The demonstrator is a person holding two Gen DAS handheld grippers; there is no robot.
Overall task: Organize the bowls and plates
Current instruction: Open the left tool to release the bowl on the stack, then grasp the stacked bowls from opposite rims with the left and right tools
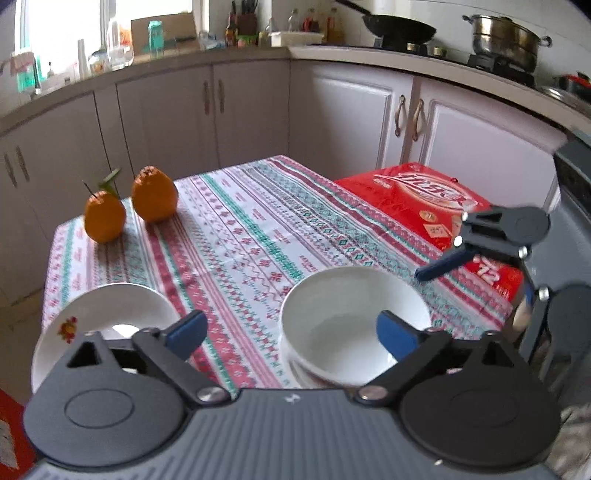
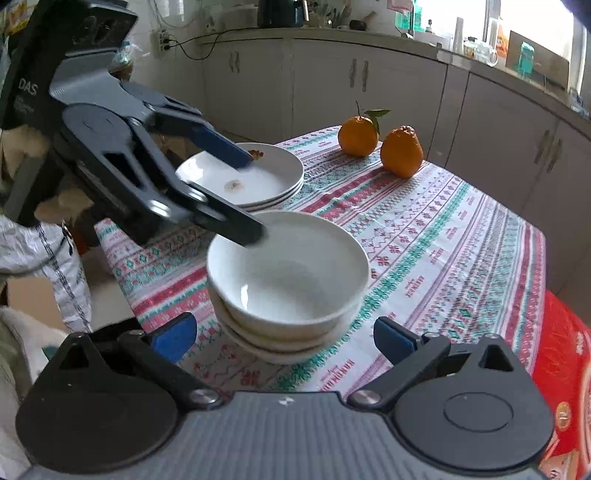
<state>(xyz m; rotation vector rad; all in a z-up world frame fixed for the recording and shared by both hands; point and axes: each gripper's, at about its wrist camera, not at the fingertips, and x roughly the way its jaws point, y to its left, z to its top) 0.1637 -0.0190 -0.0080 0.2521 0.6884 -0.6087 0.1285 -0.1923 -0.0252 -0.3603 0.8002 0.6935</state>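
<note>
A stack of white bowls (image 1: 347, 325) (image 2: 291, 273) stands on the patterned tablecloth (image 1: 240, 236) near the front edge. To its left lies a stack of white plates (image 1: 110, 310) (image 2: 255, 177) with a small flower motif. My left gripper (image 1: 291, 332) (image 2: 251, 195) is open wide, with one finger over the plates and the other at the top bowl's rim. My right gripper (image 2: 284, 338) is open too and straddles the bowl stack from the near side without touching it. One of its fingers (image 1: 432, 271) shows at the right of the left wrist view.
Two oranges (image 1: 129, 210) (image 2: 380, 144) sit at the table's far corner. A red carton (image 1: 424, 206) (image 2: 565, 369) lies beside the table. Kitchen cabinets (image 1: 240, 110) and a counter with a wok (image 1: 399, 27) and a pot (image 1: 506, 40) stand behind.
</note>
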